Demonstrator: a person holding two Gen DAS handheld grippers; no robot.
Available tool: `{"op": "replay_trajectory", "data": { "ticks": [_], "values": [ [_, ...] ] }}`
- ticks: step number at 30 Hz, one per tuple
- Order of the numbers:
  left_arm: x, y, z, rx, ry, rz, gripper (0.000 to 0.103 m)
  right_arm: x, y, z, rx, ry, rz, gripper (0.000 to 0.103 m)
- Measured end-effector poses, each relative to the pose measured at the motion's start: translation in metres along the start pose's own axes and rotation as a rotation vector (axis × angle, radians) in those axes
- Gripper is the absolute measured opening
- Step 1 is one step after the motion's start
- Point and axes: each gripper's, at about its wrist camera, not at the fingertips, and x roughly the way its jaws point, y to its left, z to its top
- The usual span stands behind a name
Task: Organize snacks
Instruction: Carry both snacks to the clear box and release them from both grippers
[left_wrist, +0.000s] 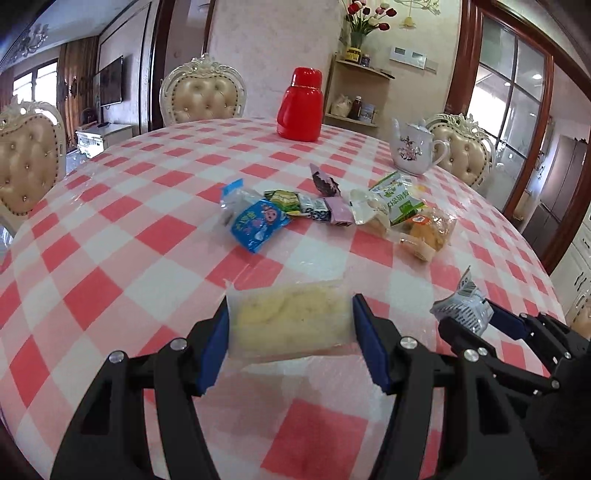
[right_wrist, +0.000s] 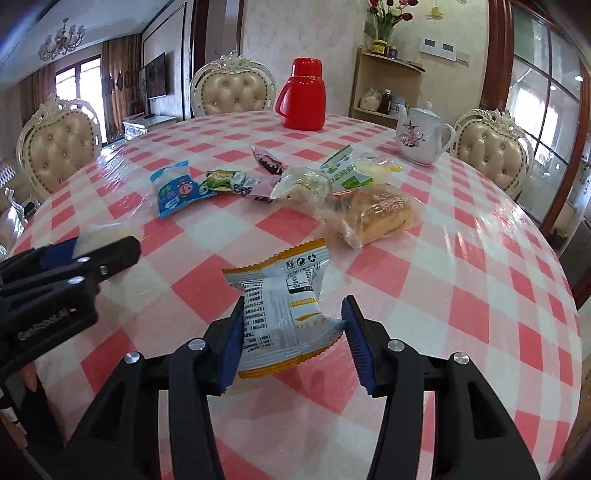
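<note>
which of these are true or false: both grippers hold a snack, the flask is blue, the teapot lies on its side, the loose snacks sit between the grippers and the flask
1. Both grippers hold a snack. True: the left gripper pinches a pale cake pack, the right gripper a white-and-orange packet.
2. The flask is blue. False: the flask is red.
3. The teapot lies on its side. False: the teapot stands upright.
4. The loose snacks sit between the grippers and the flask. True: the snack pile lies mid-table.
</note>
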Motion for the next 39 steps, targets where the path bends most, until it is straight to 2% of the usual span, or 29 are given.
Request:
{"op": "replay_trajectory", "data": {
  "ticks": [7, 19, 26, 31, 36, 39],
  "values": [
    [-0.027, 0.027, -0.010, -0.014, -0.008, 0.021, 0.063, -0.011, 0.027, -0.003, -0.038, -0.004, 0.013, 0.050],
    [-0.105, 0.091, -0.027, -0.023, -0.078, 0.076, 0.063, -0.048, 0.099, -0.004, -0.149, -0.047, 0.048, 0.050],
    [-0.150, 0.143, -0.045, -0.046, -0.106, 0.122, 0.063, -0.076, 0.154, -0.003, -0.248, -0.088, 0.070, 0.050],
    [-0.174, 0.183, -0.056, -0.056, -0.096, 0.140, 0.063, -0.090, 0.197, -0.005, -0.333, -0.106, 0.095, 0.050],
    [-0.198, 0.228, -0.066, -0.055, -0.084, 0.212, 0.064, -0.103, 0.252, -0.015, -0.447, -0.123, 0.146, 0.050],
    [-0.208, 0.257, -0.076, -0.044, -0.051, 0.265, 0.064, -0.108, 0.288, -0.023, -0.512, -0.122, 0.196, 0.050]
  ]
}}
